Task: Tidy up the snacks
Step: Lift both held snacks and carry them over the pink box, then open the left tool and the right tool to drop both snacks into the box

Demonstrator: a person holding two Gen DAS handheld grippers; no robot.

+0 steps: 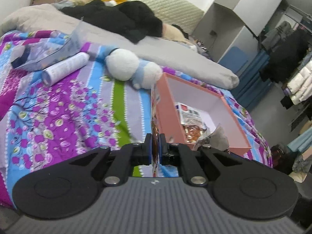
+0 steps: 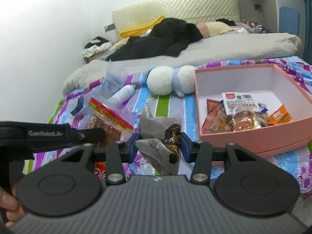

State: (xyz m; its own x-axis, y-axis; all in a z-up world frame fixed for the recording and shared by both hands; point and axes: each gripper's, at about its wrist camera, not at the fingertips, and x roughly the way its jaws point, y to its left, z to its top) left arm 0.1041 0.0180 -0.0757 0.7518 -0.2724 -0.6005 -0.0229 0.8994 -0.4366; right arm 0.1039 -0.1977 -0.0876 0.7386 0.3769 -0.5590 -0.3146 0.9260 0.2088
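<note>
My left gripper (image 1: 155, 136) is shut on a flat clear snack packet (image 1: 154, 115), seen edge-on just left of the pink box (image 1: 167, 113). In the right wrist view that same packet (image 2: 111, 117) shows a red and yellow band and brown crackers, pinched by the left gripper's finger (image 2: 93, 134). My right gripper (image 2: 159, 136) is shut on a crumpled grey and black snack packet (image 2: 156, 124), held above the bedspread left of the pink box (image 2: 253, 136). Several snack packets (image 2: 234, 117) lie inside the box. A hand (image 2: 7, 204) shows at the lower left.
A white and blue plush toy (image 2: 161, 81) lies behind the box. A white tube (image 1: 66, 68) and a clear plastic pouch (image 1: 44, 52) rest further left on the patterned bedspread (image 1: 68, 117). Grey duvet (image 1: 175, 52) and black clothes (image 1: 120, 19) lie beyond. The bed's edge drops to the floor on the right.
</note>
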